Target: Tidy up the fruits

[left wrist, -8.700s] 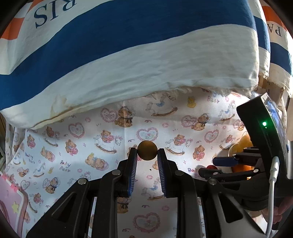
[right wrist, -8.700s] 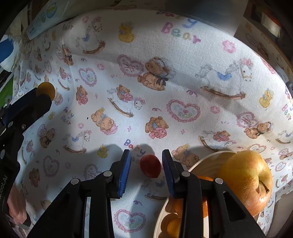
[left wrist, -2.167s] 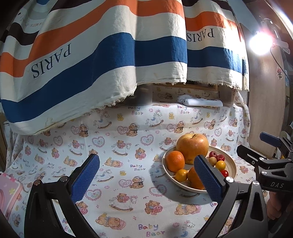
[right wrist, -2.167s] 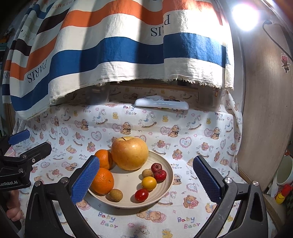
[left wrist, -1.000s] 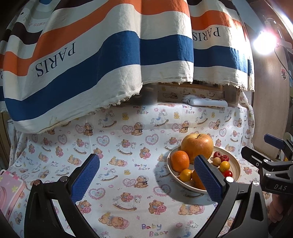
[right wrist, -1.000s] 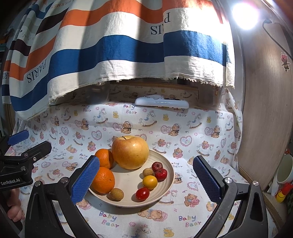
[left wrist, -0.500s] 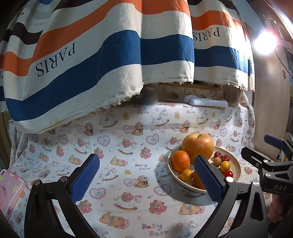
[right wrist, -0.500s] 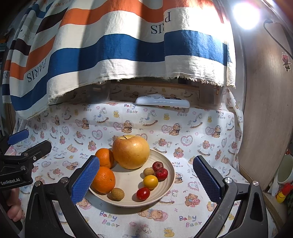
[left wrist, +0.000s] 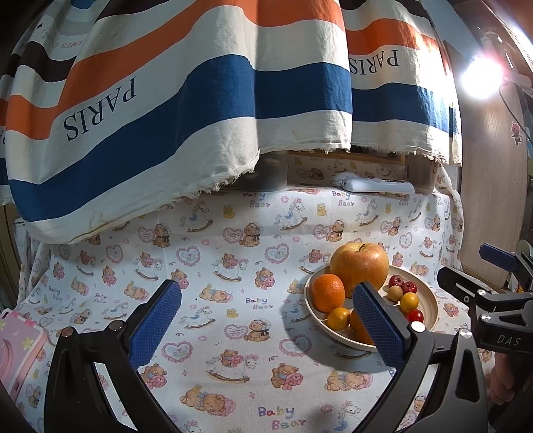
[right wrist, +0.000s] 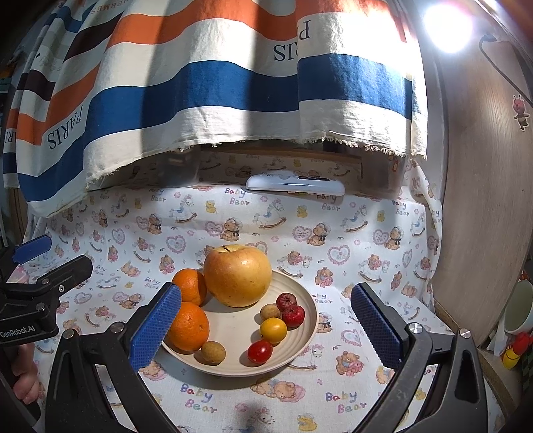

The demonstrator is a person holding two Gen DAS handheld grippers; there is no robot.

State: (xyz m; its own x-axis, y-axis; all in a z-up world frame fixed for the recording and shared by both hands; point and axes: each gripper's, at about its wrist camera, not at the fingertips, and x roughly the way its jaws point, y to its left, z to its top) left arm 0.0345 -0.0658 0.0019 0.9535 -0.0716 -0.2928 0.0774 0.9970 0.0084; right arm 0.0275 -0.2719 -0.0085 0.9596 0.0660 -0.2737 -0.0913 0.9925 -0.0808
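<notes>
A beige plate (right wrist: 301, 339) (left wrist: 429, 308) on the bear-print cloth holds a big yellow apple (right wrist: 237, 275) (left wrist: 359, 264), two oranges (right wrist: 187, 326) (right wrist: 190, 285), and several small red, yellow and tan fruits (right wrist: 273, 329). My right gripper (right wrist: 266, 326) is wide open and empty, held back above the plate's near side. My left gripper (left wrist: 266, 321) is wide open and empty, over bare cloth left of the plate. Each gripper shows at the edge of the other's view, the right one (left wrist: 493, 276) and the left one (right wrist: 40, 263).
A striped "PARIS" cloth (left wrist: 200, 100) hangs over the back. A white remote-like device (right wrist: 294, 181) lies at the back edge. A pink case (left wrist: 16, 346) sits at far left. A wooden panel (right wrist: 483, 200), a mug (right wrist: 519, 309) and a bright lamp (right wrist: 446, 23) are on the right.
Over the last second the views barely shift. Since 8.7 s ago, both grippers have let go of their small fruits, opened wide and pulled back from the cloth.
</notes>
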